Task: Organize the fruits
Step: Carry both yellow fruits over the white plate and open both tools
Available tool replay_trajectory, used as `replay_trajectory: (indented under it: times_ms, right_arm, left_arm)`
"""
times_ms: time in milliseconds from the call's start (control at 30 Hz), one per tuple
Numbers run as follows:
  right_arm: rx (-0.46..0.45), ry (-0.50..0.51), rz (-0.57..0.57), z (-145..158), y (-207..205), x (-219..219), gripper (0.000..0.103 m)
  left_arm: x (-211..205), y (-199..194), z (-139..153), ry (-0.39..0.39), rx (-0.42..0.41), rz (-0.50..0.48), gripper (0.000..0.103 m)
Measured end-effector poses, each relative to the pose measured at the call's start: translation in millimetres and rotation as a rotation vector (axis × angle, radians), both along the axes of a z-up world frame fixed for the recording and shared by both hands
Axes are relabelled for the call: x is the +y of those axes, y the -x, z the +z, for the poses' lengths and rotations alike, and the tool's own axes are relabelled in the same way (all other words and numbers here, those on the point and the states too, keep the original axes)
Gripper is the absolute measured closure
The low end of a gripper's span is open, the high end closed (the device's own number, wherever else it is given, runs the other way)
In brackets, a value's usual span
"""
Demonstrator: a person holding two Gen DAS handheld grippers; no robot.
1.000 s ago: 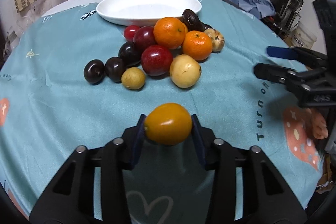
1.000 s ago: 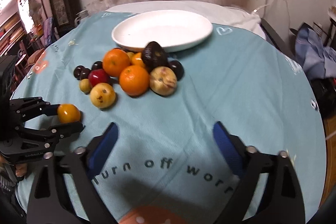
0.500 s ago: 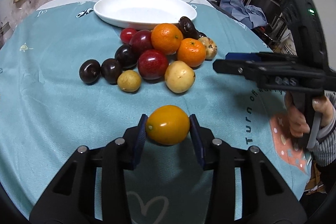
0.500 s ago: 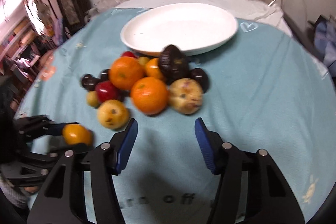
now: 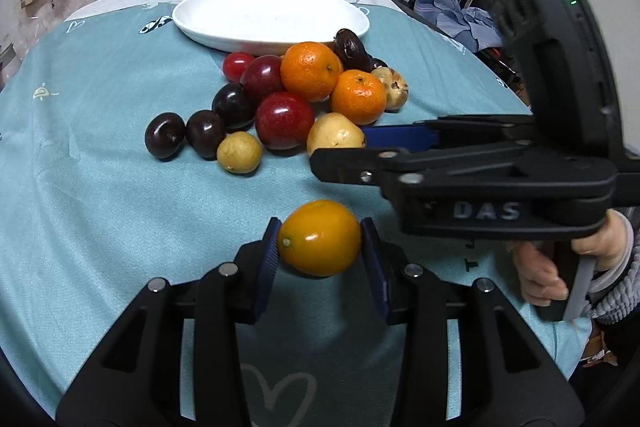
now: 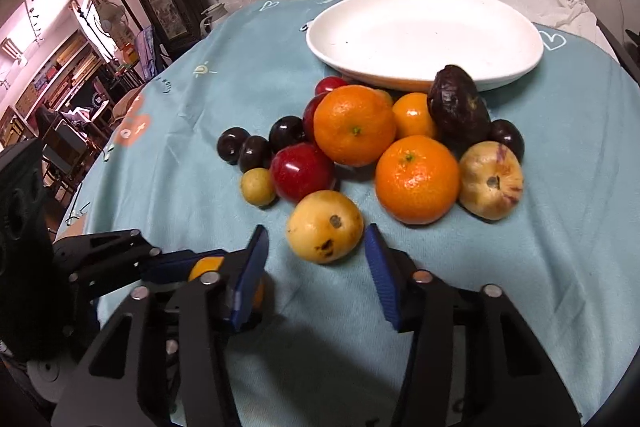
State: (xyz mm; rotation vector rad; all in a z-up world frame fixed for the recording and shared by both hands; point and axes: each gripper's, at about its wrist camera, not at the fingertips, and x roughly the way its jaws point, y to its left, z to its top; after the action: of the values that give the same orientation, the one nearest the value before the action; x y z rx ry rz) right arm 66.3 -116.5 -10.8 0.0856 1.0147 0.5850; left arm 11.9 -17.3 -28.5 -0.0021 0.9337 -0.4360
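My left gripper (image 5: 320, 251) is shut on a yellow-orange citrus fruit (image 5: 320, 238) and holds it above the teal cloth. Ahead lies a pile of fruit with two oranges (image 5: 310, 71), red plums (image 5: 284, 121), dark plums (image 5: 165, 135) and a small yellow fruit (image 5: 239, 152). My right gripper (image 6: 316, 243) reaches in from the right, and its jaws are closing around a pale yellow spotted fruit (image 6: 325, 225) at the pile's near edge. A gap still shows at the left pad. The empty white plate (image 6: 420, 27) sits behind the pile.
A wrinkled dark fruit (image 6: 456, 107) and a blotchy pale fruit (image 6: 490, 181) lie at the pile's right. A hand (image 5: 560, 267) holds the right gripper's handle. The left gripper (image 6: 200, 265) crosses close under the right gripper's left finger. Furniture stands beyond the table's edge.
The right gripper has moved forward to the pile and narrowed its jaws around the pale yellow fruit. The left gripper has stayed put with its citrus fruit.
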Motion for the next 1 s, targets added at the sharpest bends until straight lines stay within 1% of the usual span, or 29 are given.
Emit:
replay_trajectory:
  times_ms: [33, 67, 233, 367, 467, 600, 733, 800, 867, 1000]
  right_arm:
    - [-0.004, -0.003, -0.007, -2, -1, -1, 0.061]
    - [-0.007, -0.014, -0.005, -3, -2, -3, 0.063]
    - [0.007, -0.059, -0.009, -2, 0, -13, 0.064]
    - [-0.027, -0.112, -0.007, 14, 8, -24, 0.064]
    - [-0.070, -0.149, -0.027, 32, 12, -36, 0.064]
    - [-0.120, -0.142, -0.091, 58, -8, -54, 0.064]
    - [-0.128, -0.123, -0.146, 68, -41, -64, 0.064]
    - [-0.124, -0.110, -0.176, 65, -64, -62, 0.064]
    - [-0.112, -0.103, -0.204, 58, -82, -63, 0.064]
    - [-0.070, -0.093, -0.230, 37, -111, -63, 0.064]
  left_arm:
    - [1, 0, 0, 0.003, 0.002, -0.001, 0.062]
    - [1, 0, 0, 0.005, 0.005, -0.004, 0.062]
    - [3, 1, 1, 0.014, -0.005, -0.002, 0.063]
    - [6, 5, 10, 0.021, -0.049, 0.023, 0.063]
    - [11, -1, 21, 0.038, -0.056, 0.045, 0.063]
    - [15, -27, 52, 0.015, -0.106, 0.080, 0.063]
    - [14, -70, 73, 0.029, -0.127, 0.115, 0.063]
    - [10, -96, 73, 0.033, -0.114, 0.138, 0.063]
    - [9, -115, 69, 0.036, -0.096, 0.151, 0.063]
    - [6, -152, 50, 0.036, -0.045, 0.174, 0.063]
